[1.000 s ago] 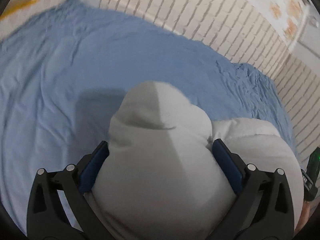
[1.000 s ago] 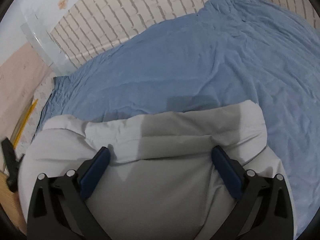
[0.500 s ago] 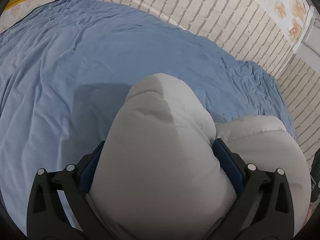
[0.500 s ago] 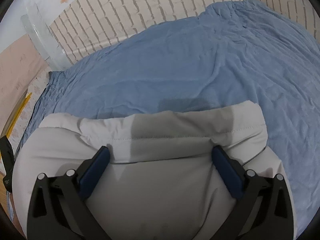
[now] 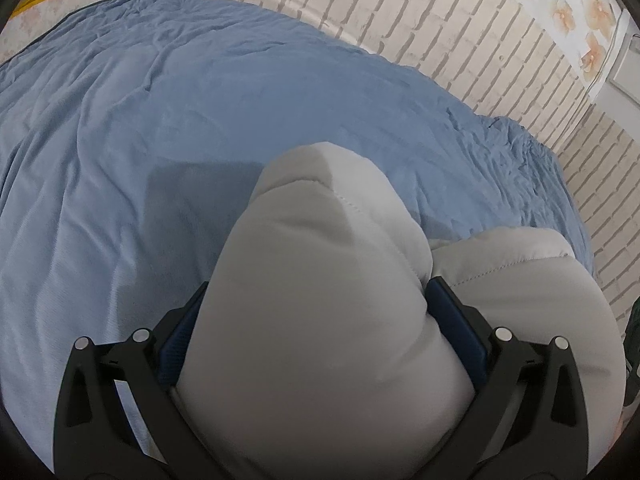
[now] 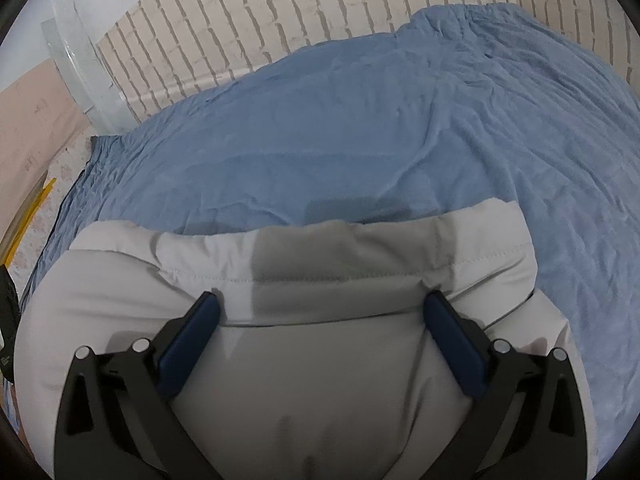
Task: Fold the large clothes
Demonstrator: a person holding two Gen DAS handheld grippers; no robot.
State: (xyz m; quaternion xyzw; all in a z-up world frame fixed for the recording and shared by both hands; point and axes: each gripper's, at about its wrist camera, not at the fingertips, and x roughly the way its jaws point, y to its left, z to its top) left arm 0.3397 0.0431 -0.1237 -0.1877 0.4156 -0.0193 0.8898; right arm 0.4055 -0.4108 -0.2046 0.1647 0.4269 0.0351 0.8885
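A puffy light-grey padded jacket (image 5: 320, 300) bulges up between the fingers of my left gripper (image 5: 316, 308), whose blue pads stand wide apart with the thick fabric wedged between them, above the blue bed sheet (image 5: 200, 120). The same jacket (image 6: 320, 264) fills the lower half of the right wrist view. My right gripper (image 6: 320, 312) has its blue pads wide apart, with a broad stitched fold of the jacket lying between and under them. Whether either gripper presses the fabric is hidden.
The blue sheet (image 6: 380, 128) covers a bed against a white brick wall (image 6: 260, 20). The wall also shows in the left wrist view (image 5: 460, 32). A yellow object (image 6: 28, 216) lies on the floor past the bed's left edge.
Both views have drifted slightly over the bed while the jacket stays between the fingers. The bulge in the left gripper has risen and shifted a little.
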